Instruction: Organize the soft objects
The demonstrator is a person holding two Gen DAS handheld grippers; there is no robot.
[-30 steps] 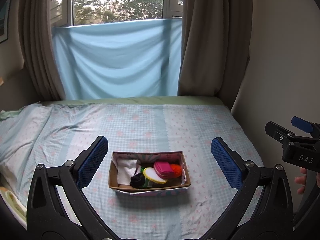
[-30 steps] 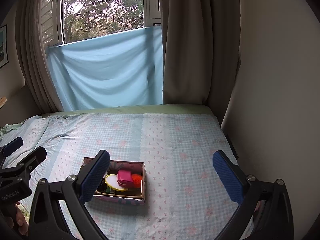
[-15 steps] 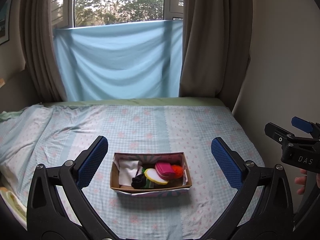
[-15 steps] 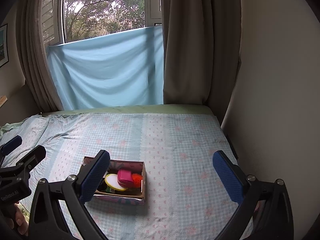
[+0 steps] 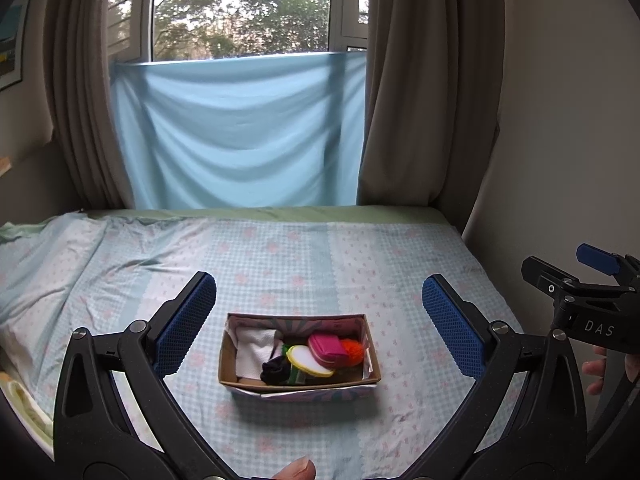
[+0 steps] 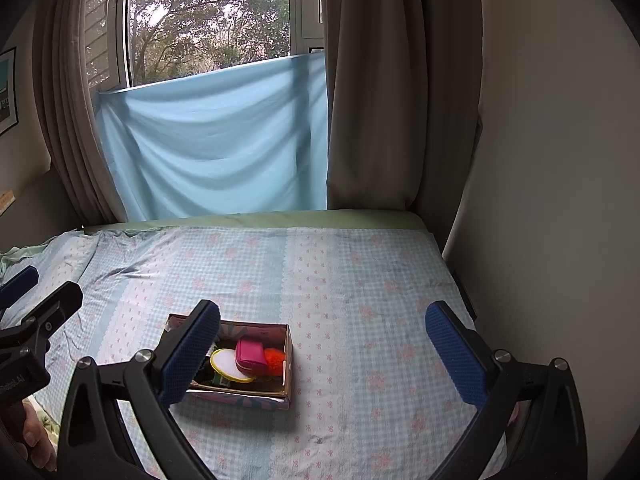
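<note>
Box: a shallow open cardboard box with patterned paper lining [image 5: 298, 380] is set on the bed, framed between the left gripper's fingers in the left wrist view
Contents: a folded white cloth [image 5: 254, 350] is laid at the left end; a black soft item [image 5: 274, 372] is beside it; a flat oval white pad with a yellow rim [image 5: 309, 360] is leaned over the middle; a pink rounded pouch [image 5: 326, 350] is resting against an orange fluffy pompom [image 5: 353, 347] at the right end; something green is tucked beneath, too hidden to be identified
Bed: a light blue checked sheet with pink flowers [image 6: 360, 280] is spread flat, with a green edge shown at the far side
Left gripper [image 5: 318, 320]: the blue-padded fingers are spread wide apart, nothing is held, and it is raised above the bed short of the box
Right gripper [image 6: 322, 346]: the fingers are likewise held wide apart and empty, with the box seen behind its left finger
Backdrop: a pale blue cloth [image 5: 240, 136] is hung across the lower window between brown-grey curtains [image 5: 420, 92]
</note>
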